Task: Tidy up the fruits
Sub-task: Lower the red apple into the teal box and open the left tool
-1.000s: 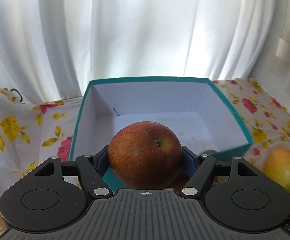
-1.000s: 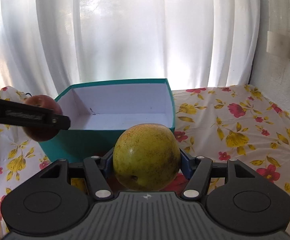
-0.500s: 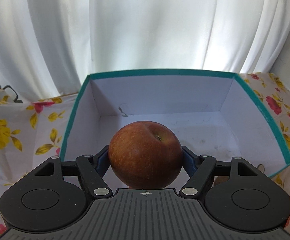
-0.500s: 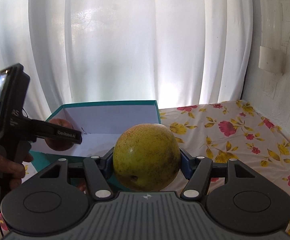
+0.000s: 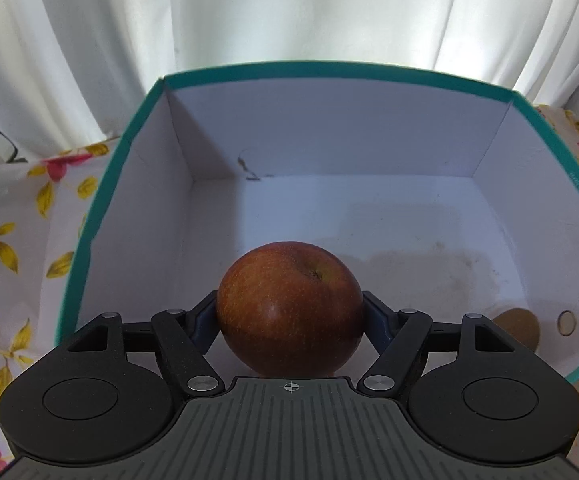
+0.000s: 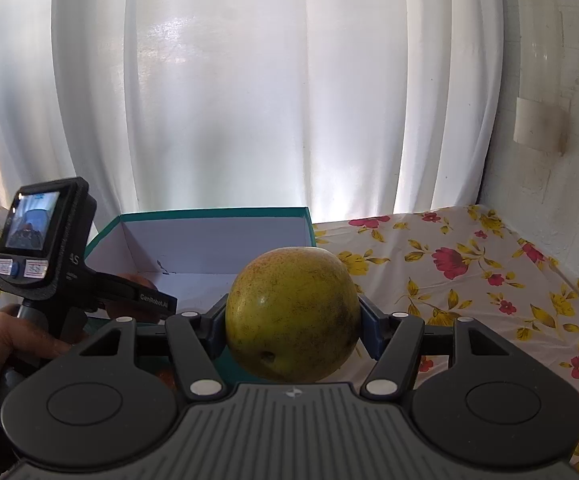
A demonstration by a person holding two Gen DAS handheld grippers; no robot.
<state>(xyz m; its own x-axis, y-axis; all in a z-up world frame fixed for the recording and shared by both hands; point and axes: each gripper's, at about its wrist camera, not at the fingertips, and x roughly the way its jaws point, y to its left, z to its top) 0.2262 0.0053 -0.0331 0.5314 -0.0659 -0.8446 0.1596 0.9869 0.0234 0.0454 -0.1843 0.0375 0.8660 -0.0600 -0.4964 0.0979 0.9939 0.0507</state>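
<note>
A: White curtains (image 6: 249, 100) hang across the far side, bright with daylight, and a rough white wall (image 6: 561, 120) closes the right. A cloth (image 6: 469, 280) printed with red and yellow flowers covers the surface.

B: And the box?

A: A teal box (image 5: 109, 184) with a white inside stands on the cloth near the curtains. Its floor is bare apart from some faint stains. In the right wrist view it sits to the left, the flowered cloth spreading away to its right.

B: What does the left gripper have?

A: The left gripper (image 5: 289, 320) is clamped on a red apple (image 5: 289, 308), a pad pressing each side, stem dimple turned up and to the right. It hangs over the near part of the box's floor, inside the rim. I cannot tell whether the apple touches the floor.

B: The right one?

A: The right gripper (image 6: 292, 320) grips a yellow-green fruit (image 6: 292, 316), speckled brown, pads tight on both flanks. It is held above the cloth, near the box's right corner and outside it.

B: Anything else showing?

A: From the right wrist view, the left gripper's body (image 6: 45, 248) shows at the left, its small screen lit, one finger reaching into the box, with a hand (image 6: 13, 340) around its handle. Dark glasses (image 5: 1, 146) lie on the cloth far left of the box.
</note>
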